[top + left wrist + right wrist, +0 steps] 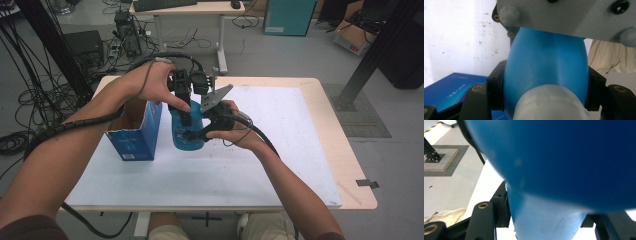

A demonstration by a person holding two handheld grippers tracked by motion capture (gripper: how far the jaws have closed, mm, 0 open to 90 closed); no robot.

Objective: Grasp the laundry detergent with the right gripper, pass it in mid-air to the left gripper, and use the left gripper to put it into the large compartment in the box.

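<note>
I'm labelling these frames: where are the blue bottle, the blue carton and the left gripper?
blue bottle (544,62): left gripper view, its body.
blue carton (134,140): high view, front face.
left gripper (544,92): left gripper view, between its jaws.

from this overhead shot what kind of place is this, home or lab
Most likely a lab or workshop: loose cables sprawl over a grey floor, black metal frame posts flank the table, and a desk with a keyboard stands behind.
</note>
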